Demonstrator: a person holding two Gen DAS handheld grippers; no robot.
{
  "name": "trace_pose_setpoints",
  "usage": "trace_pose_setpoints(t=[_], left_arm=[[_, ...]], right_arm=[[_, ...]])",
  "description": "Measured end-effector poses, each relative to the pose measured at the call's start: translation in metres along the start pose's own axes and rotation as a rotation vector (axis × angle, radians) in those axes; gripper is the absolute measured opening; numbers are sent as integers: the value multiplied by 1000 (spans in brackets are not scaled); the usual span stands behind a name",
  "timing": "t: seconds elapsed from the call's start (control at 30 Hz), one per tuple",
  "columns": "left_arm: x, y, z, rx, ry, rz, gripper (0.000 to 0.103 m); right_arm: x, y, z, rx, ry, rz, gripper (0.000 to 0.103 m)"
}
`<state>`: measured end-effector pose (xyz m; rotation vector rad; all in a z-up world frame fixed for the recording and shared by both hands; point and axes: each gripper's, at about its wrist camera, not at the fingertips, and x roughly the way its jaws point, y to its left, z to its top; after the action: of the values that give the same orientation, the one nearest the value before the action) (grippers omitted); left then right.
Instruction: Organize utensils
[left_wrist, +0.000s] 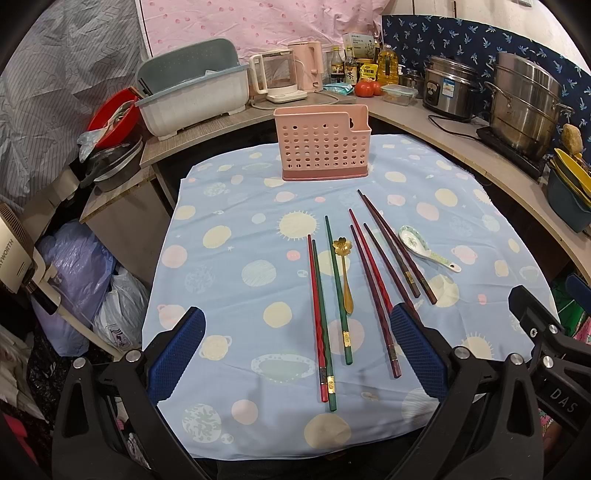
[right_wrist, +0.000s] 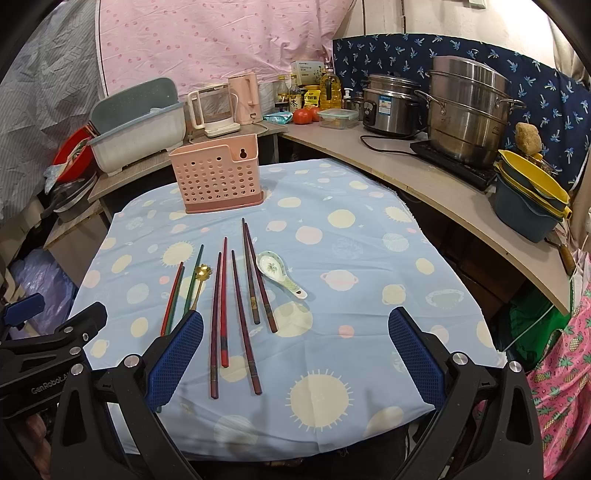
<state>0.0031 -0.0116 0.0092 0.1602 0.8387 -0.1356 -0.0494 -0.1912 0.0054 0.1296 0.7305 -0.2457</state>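
Currently, left to right:
Left gripper (left_wrist: 295, 350): jaws wide, holding nothing, above the near edge of the tablecloth (left_wrist: 229, 295).
Red and green chopsticks (left_wrist: 320, 317): left of centre, side by side, touching.
Green chopstick (left_wrist: 338, 291): alone, just right of them.
Gold spoon (left_wrist: 344, 275): beside it, flower bowl pointing toward the far edge.
Dark red chopsticks (left_wrist: 373, 291): centre.
Brown chopsticks (left_wrist: 397, 247): right of centre.
Ceramic spoon (left_wrist: 424, 248): rightmost.
Pink holder (left_wrist: 322, 147): upright at far edge.
Right gripper (right_wrist: 295, 350): jaws wide, holding nothing, near edge.
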Motion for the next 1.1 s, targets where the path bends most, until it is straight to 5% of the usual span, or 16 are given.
trace_pose_setpoints(t=[0.77, 1.1], left_arm=[[3, 3, 0, -10, 11, 3, 96], [40, 18, -6, -49, 79, 1, 96]], right_arm=[[0, 4, 0, -3, 1, 0, 96], [26, -4, 2, 2, 30, -12, 96]])
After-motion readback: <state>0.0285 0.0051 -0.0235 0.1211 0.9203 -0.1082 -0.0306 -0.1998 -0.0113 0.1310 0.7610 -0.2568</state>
